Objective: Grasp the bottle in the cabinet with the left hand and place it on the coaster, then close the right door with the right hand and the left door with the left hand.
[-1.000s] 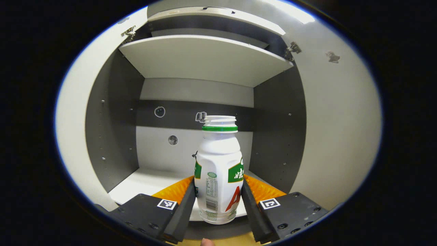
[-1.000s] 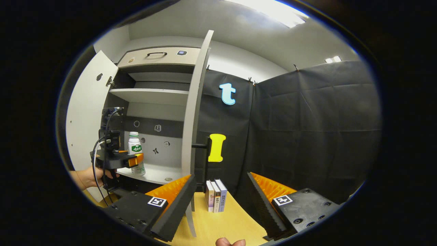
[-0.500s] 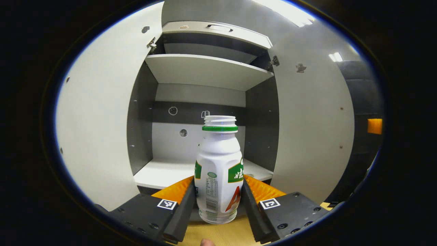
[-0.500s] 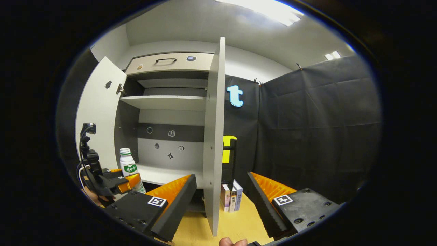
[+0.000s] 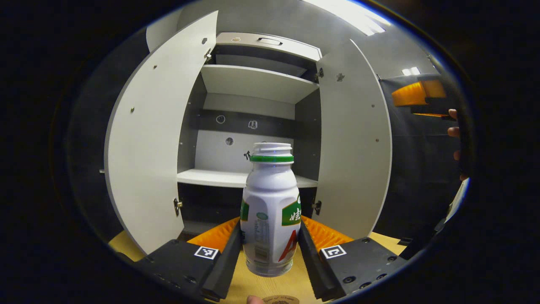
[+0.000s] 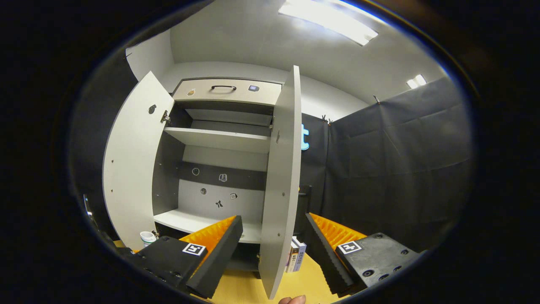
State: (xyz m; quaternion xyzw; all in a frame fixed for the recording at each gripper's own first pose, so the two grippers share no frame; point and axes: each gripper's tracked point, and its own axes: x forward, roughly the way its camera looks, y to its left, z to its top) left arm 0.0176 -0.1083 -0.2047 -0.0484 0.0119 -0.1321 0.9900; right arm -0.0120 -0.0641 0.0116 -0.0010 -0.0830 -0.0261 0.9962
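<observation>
In the left gripper view my left gripper [image 5: 270, 242] is shut on a white bottle [image 5: 270, 211] with a green neck band, held upright out in front of the cabinet [image 5: 253, 84] above the wooden table [image 5: 270, 285]. A round brown coaster [image 5: 280, 300] peeks in at the bottom edge, just below the bottle. Both cabinet doors stand open: the left door [image 5: 152, 143] and the right door [image 5: 352, 143]. In the right gripper view my right gripper [image 6: 274, 245] is open, with the right door's edge [image 6: 280, 190] straight ahead between its fingers. The bottle's top [image 6: 147, 237] shows low left.
Several books [image 6: 297, 258] stand on the table behind the right door. A drawer with a handle [image 6: 225, 90] tops the cabinet. The other gripper and a hand [image 5: 453, 126] show at the right of the left gripper view.
My left gripper has drawn the bottle back out of the cabinet and down toward the table. My right gripper has risen and shifted so the right door's edge sits centred ahead.
</observation>
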